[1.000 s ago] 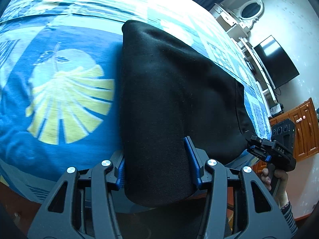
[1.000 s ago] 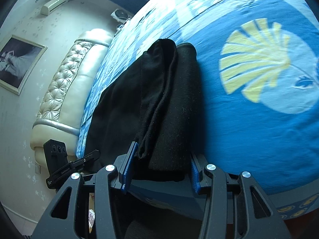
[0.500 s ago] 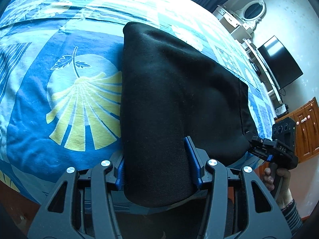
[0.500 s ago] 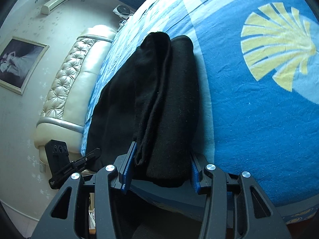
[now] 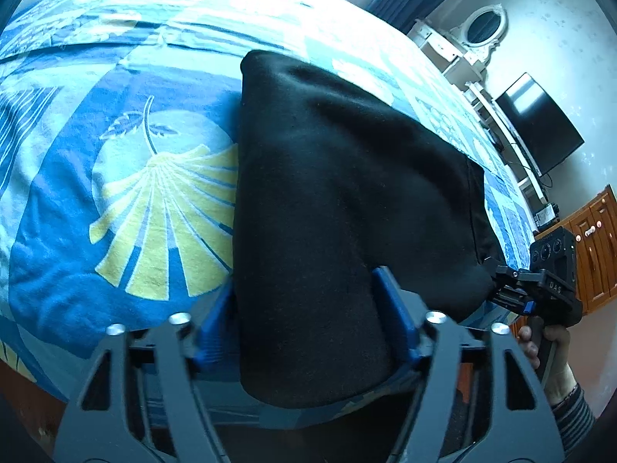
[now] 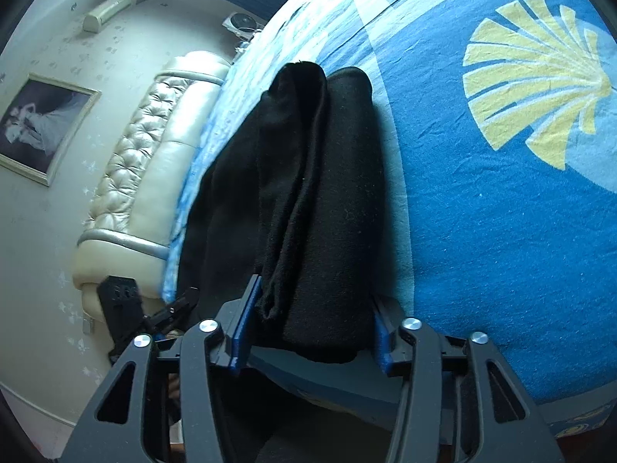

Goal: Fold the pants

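Observation:
Black pants (image 5: 331, 200) lie in a folded stack on the blue bedspread (image 5: 77, 200), with the near end hanging over the bed edge. My left gripper (image 5: 308, 305) is shut on one near corner of the pants, its blue pads on both sides of the cloth. My right gripper (image 6: 308, 316) is shut on the other near corner of the pants (image 6: 308, 193), where the folded layers show. The right gripper also shows in the left wrist view (image 5: 513, 289), and the left gripper in the right wrist view (image 6: 173, 308).
The bedspread (image 6: 501, 212) carries yellow fan patterns. A padded cream headboard (image 6: 146, 154) stands at one end of the bed. A television (image 5: 540, 123), white shelves and wooden cabinets (image 5: 594, 247) stand by the far wall. The bed edge lies just below both grippers.
Both grippers have risen and moved forward over the bed with the pants' end. More bedspread shows beyond the pants. The grip is unchanged.

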Motion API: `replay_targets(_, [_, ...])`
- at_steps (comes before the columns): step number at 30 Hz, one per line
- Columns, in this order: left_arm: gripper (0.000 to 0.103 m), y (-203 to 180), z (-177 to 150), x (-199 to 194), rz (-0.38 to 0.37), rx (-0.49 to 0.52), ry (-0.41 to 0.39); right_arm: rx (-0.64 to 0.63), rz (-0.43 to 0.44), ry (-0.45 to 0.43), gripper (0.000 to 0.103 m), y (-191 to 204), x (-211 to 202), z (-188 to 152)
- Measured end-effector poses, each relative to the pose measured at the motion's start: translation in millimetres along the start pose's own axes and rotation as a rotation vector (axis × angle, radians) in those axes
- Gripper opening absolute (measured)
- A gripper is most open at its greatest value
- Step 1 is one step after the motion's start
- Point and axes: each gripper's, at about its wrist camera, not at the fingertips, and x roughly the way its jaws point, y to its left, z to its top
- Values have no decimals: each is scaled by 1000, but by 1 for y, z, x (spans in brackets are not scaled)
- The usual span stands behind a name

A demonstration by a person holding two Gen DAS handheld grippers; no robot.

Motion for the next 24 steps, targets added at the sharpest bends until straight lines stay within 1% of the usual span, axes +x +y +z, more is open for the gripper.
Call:
replay_targets(1, [78, 3, 0, 0, -29, 1, -3, 1, 14, -2, 57, 0, -1, 0])
replay_targets(2, [80, 5, 0, -1, -49, 1, -2, -4, 28, 2, 60, -1, -4, -1])
replay_targets(3, [80, 8, 1, -3, -60, 2, -4, -11, 33, 7, 62, 1, -5, -1])
replay_targets(5, [83, 13, 4, -10, -65, 6, -20, -30, 35, 27, 70, 3, -9, -2])
replay_targets(6, [84, 15, 6, -13, -68, 8, -25, -40, 29, 30, 71, 4, -13, -2])
replay_targets(7, [87, 19, 10, -18, -79, 7, -30, -43, 21, 22, 73, 5, -18, -1])
replay_targets(8, [88, 22, 15, -22, -93, 5, -36, -41, 14, 12, 75, 4, -22, 2])
replay_targets(11, [90, 33, 29, -30, -120, 0, -70, -2, 21, -22, 76, -5, -31, 17])
replay_targets(13, [91, 42, 38, -26, -144, -21, -58, 29, 29, -44, 76, -12, -31, 33])
replay_targets(14, [91, 48, 45, -19, -144, -46, -47, 31, 27, -50, 76, -13, -28, 40])
replay_targets(17, [91, 59, 64, 3, -131, -99, -23, 15, 11, -61, 76, -15, -14, 67])
replay_targets(21, [91, 60, 86, 24, -135, -110, -15, 10, 29, -58, 76, -16, 11, 98])
replay_targets(24, [91, 62, 99, 36, -165, -118, -10, -2, 56, -37, 77, -11, 26, 113])
